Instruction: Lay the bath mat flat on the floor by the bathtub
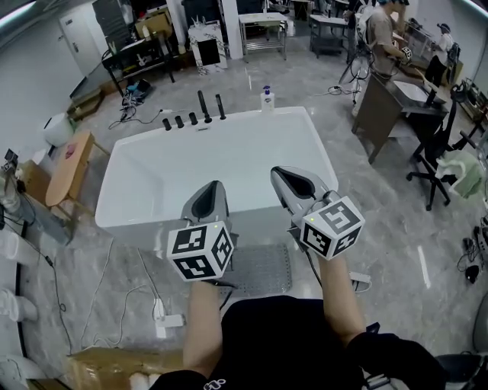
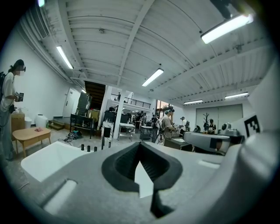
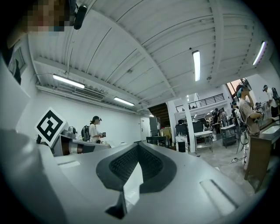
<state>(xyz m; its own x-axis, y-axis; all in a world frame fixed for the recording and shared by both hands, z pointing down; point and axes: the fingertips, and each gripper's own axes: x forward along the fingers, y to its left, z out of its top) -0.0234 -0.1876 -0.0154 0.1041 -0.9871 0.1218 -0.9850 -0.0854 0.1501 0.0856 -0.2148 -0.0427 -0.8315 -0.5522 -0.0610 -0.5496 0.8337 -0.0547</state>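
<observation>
Bath mat [image 1: 263, 268]: grey, flat on the floor [image 1: 396, 228], right against the near side of the bathtub [image 1: 191, 164].
Left gripper [image 1: 208, 199]: jaws fully closed, nothing in them, above the mat.
Right gripper [image 1: 293, 183]: jaws fully closed, empty, beside the left.

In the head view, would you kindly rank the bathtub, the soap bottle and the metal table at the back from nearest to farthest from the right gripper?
From the right gripper, its tongs shut:
1. bathtub: just below and ahead of the tongs.
2. soap bottle: at the tub's far rim.
3. metal table: far back across the room.
</observation>
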